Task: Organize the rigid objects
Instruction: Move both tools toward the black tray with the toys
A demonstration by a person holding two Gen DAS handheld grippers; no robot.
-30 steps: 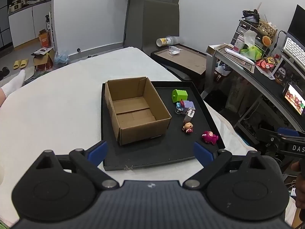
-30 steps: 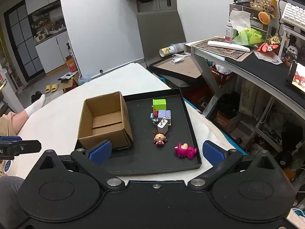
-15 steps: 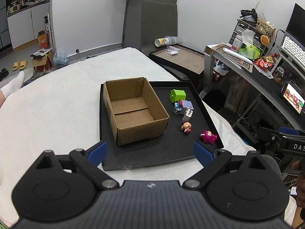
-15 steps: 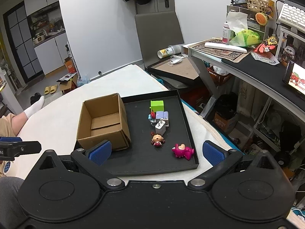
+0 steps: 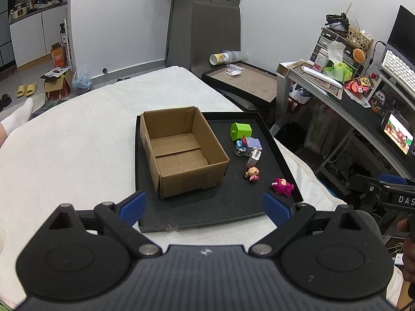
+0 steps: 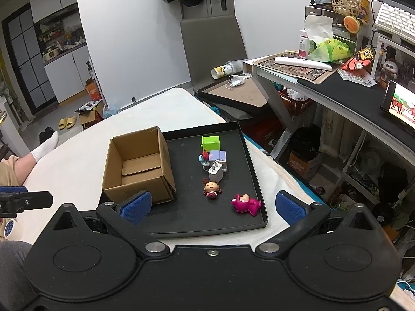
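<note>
Cardboard is taking up the left part of the black tray (image 5: 207, 220): one open-topped box (image 5: 181, 153), empty, is sitting with its long axis running away from the grippers toward the far rim. To its right, six small things are lying in a loose line on the tray floor that runs the same way: one green cube (image 6: 211, 143) farthest off, one blue figure (image 6: 203, 159) touching one lilac block (image 6: 218, 156), one white charger (image 6: 215, 172) with prongs pointing up, one brown-haired doll (image 6: 212, 188), and one magenta toy (image 6: 245, 204) nearest, lying on its side. Both claws, left gripper (image 5: 205, 206) and right gripper (image 6: 211, 204), are hovering wide apart, holding nothing, short of the near rim.
</note>
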